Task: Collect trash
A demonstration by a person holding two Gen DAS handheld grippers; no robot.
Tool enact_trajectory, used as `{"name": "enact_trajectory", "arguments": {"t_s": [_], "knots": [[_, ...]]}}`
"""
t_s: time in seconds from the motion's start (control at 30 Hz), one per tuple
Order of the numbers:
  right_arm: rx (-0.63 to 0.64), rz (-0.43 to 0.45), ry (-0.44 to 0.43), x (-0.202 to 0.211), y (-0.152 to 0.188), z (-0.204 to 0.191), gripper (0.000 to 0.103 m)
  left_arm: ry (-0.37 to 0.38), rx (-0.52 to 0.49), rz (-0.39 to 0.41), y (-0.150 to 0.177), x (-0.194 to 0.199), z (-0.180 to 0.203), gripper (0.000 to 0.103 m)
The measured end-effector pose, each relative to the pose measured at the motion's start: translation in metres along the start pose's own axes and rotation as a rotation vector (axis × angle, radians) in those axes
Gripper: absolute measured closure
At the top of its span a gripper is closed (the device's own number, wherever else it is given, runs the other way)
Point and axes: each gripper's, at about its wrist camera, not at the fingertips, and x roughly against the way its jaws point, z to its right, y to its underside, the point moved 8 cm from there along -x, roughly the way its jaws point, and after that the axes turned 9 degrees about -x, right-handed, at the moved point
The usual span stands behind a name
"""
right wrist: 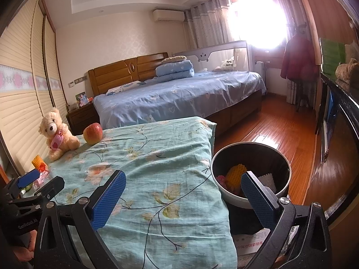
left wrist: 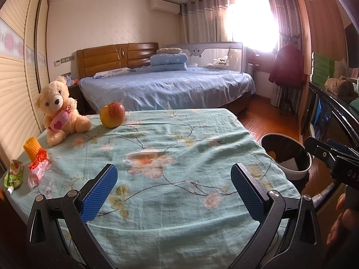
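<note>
Both tools spread apart, crumpled red wrapper, possibly foil, green squeezed pouch

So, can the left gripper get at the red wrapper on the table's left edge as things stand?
Probably yes. The left gripper is open and empty, and only bare tablecloth lies between it and the red wrapper. The yellow foam net and green pouch sit close beside it, so aim carefully.

Crumpled red wrapper, green pouch at table's left edge; foam nets inside black bin.
</note>
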Motion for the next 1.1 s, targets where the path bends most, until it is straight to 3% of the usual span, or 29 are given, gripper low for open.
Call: {"name": "enact_trajectory", "arguments": {"t_s": [1.1], "knots": [[-0.017, -0.012, -0.012, -0.011, -0.005, 0.004, 0.000, 0.028, -0.021, -0.040, -0.004, -0.022, 0.007, 0.000]]}}
